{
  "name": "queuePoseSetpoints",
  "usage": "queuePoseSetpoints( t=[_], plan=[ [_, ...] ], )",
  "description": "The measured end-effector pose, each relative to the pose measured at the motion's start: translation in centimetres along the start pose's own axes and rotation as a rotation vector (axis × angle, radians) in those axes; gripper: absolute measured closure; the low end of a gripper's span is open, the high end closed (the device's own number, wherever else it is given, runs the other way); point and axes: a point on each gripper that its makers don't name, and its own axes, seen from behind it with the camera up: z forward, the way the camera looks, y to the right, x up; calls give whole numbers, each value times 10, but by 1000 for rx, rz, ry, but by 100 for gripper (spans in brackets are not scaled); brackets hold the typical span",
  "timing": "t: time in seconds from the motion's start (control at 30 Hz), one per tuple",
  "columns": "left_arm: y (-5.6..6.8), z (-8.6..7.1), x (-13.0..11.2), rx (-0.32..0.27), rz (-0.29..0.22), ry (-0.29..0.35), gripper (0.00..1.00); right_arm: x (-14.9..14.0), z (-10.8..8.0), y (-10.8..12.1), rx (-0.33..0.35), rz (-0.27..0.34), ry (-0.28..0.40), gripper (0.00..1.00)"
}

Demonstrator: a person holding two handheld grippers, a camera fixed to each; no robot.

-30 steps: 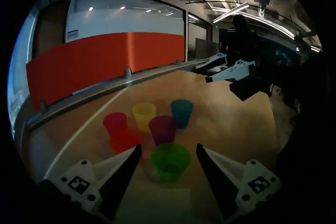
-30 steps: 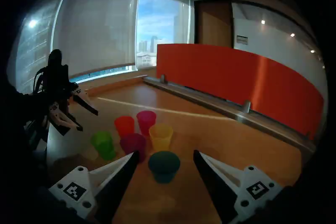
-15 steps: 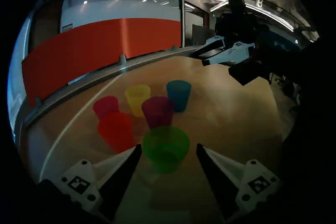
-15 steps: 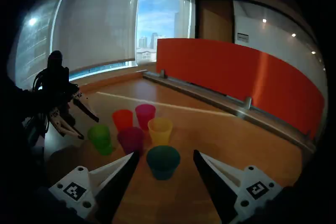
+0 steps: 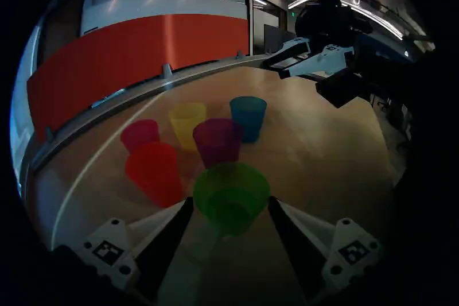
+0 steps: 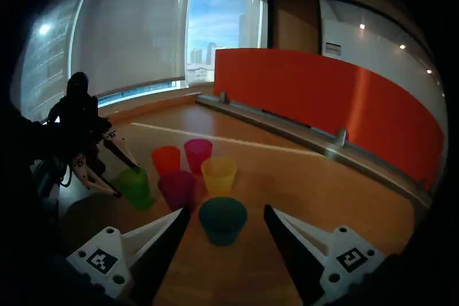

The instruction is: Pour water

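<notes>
A wide wooden table [image 5: 321, 145] carries six plastic cups, and the purple cup [image 5: 217, 140] in the middle of the group serves here as the reference. Far behind the purple cup, in the left gripper view, a long orange panel [image 5: 126, 53] runs along the table edge. In the right gripper view a bright window [image 6: 224, 42] stands far behind the purple cup [image 6: 177, 187].

The left gripper [image 5: 229, 198] is on the near side of the purple cup, with its two fingers spread wide. The green cup [image 5: 231, 197] stands between the fingertips. Its rim comes very close to both fingers, but I cannot tell if they touch it. The right gripper view shows the same: the left gripper [image 6: 127, 180] has one finger on each side of the green cup [image 6: 135, 186].

The right gripper [image 6: 226, 209] is also wide open and holds nothing. The teal cup [image 6: 222, 220] stands just ahead of its fingertips, apart from them. In the left gripper view the right gripper [image 5: 274, 68] hangs above the table, beyond the teal cup [image 5: 248, 116].

Seen from the left gripper, the green cup is just in front of the purple cup and the teal cup is just behind it, to the right. The yellow cup [image 5: 187, 123] is just behind it to the left, the red cup [image 5: 154, 171] beside it on the left, and the pink cup [image 5: 139, 135] farther left. I cannot tell if any cup holds water.
</notes>
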Motion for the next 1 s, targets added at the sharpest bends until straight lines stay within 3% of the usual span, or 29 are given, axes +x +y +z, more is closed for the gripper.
queuePoseSetpoints(
  t=[0.63,0.83,1.0],
  plan=[
    [-4,21,2,-11,5,-23,3,-5,13,7,8,12,-12,0],
    [-2,22,2,-19,-7,-28,13,-8,15,7,10,13,-18,0],
    [-3,22,1,-19,-5,-31,14,-10,17,6,12,13,-23,0]
  ],
)
